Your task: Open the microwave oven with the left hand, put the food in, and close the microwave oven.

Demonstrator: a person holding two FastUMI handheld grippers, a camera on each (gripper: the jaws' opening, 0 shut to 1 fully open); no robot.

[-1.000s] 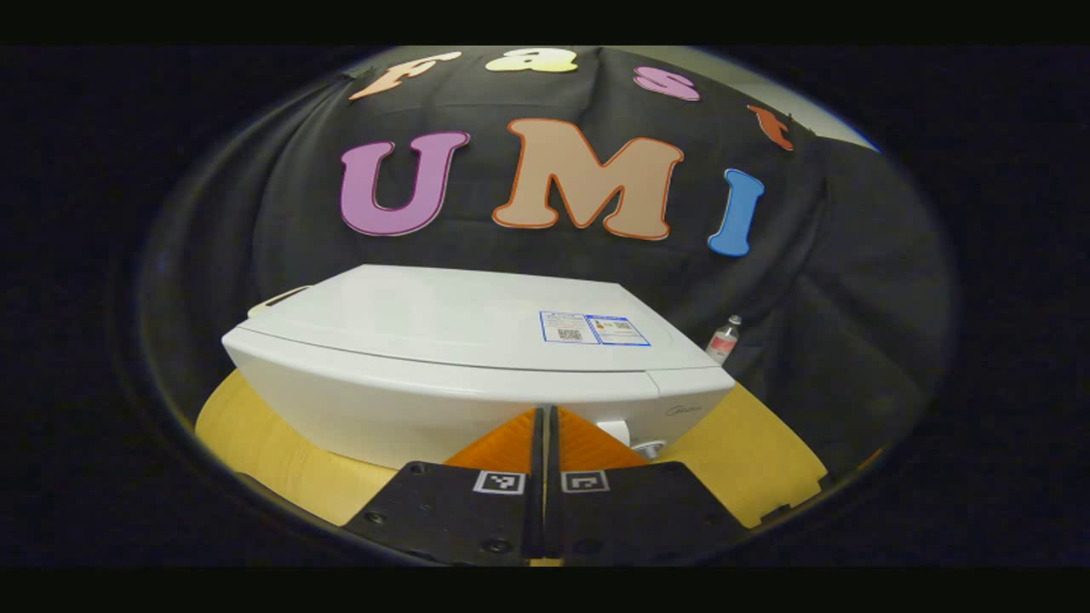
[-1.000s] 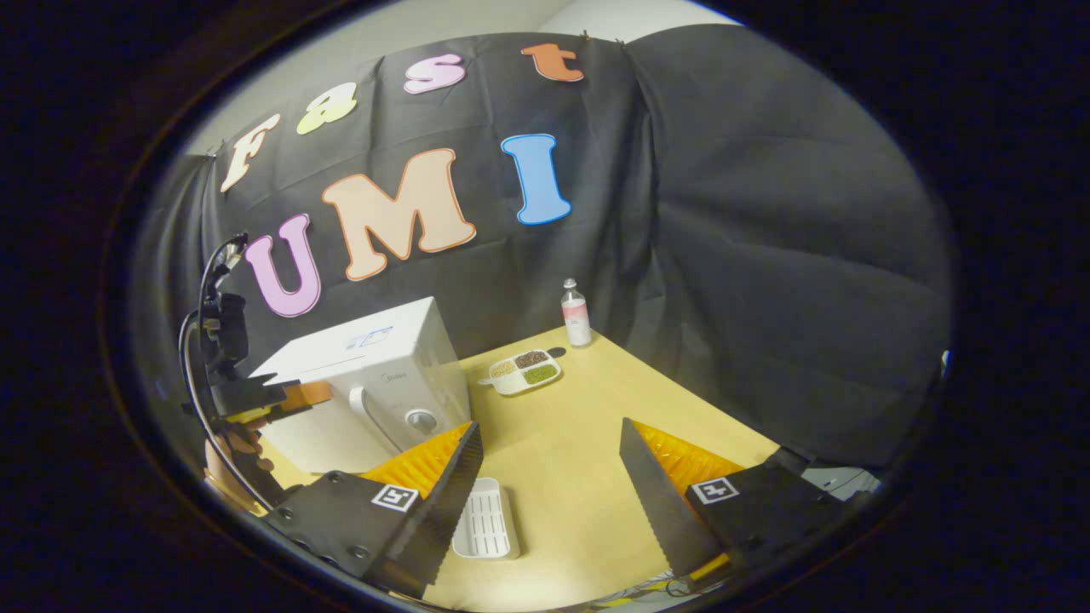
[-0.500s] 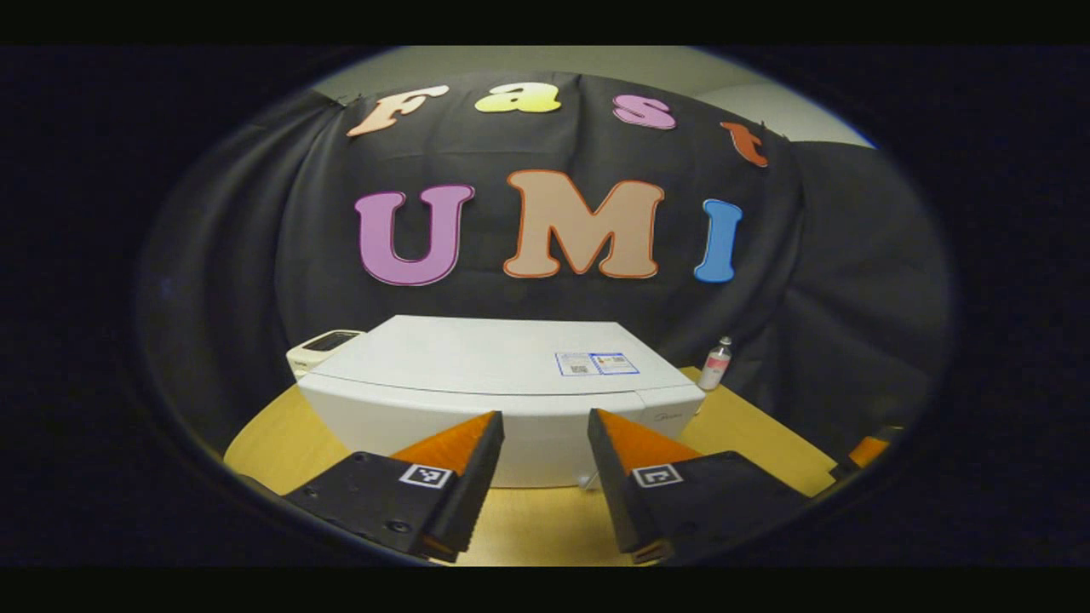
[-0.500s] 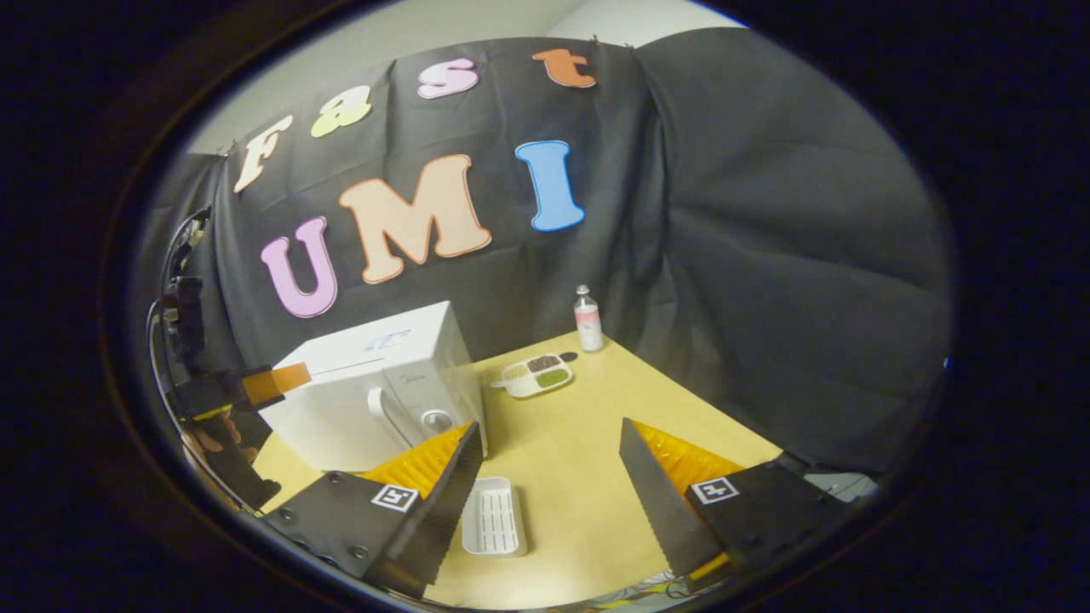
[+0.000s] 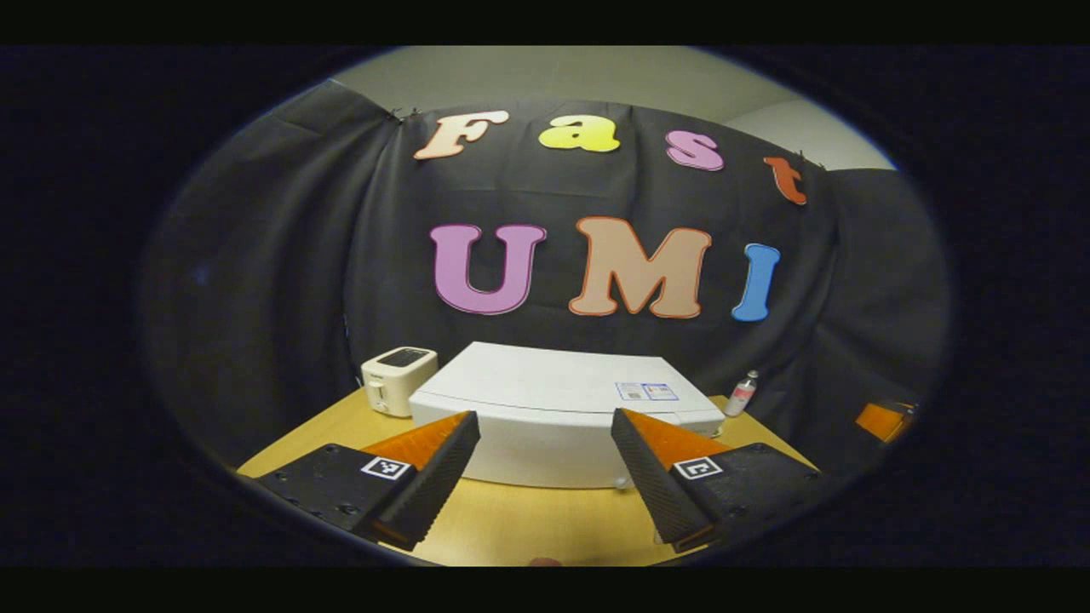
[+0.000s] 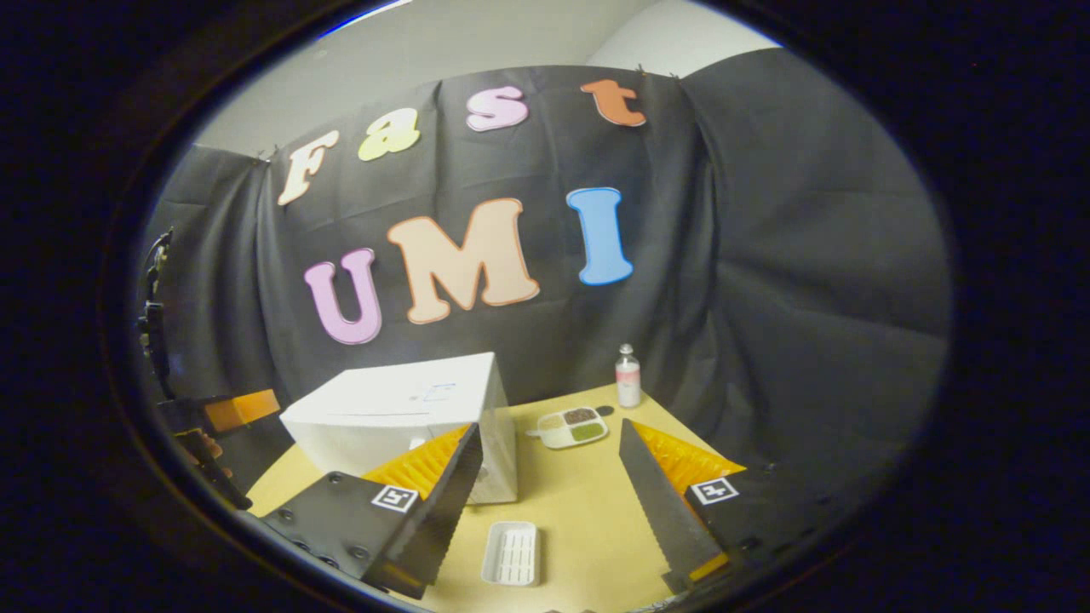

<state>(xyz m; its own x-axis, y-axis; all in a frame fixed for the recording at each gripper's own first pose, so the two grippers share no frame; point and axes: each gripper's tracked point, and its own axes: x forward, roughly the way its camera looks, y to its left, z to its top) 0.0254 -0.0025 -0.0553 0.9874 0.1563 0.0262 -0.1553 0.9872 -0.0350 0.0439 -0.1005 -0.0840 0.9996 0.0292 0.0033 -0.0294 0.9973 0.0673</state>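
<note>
The white microwave (image 5: 562, 409) stands on the wooden table (image 5: 511, 524) with its door shut. My left gripper (image 5: 545, 413) is open and held back from its front, a gap of table between them. In the right gripper view the microwave (image 6: 400, 404) is at the left. A white divided dish of food (image 6: 572, 426) lies on the table to its right. My right gripper (image 6: 549, 424) is open and empty above the table. The left gripper (image 6: 217, 413), held by a hand (image 6: 209, 451), is at the far left.
A cream toaster (image 5: 398, 379) stands left of the microwave. A small bottle (image 6: 628, 376) stands at the back by the black cloth wall. A white slotted tray (image 6: 511, 553) lies near the table's front. The right gripper (image 5: 881, 419) shows at the far right of the left gripper view.
My left gripper was shut close against the microwave's front; it has opened and drawn back. My right gripper stayed open and has also drawn back, tilting upward.
</note>
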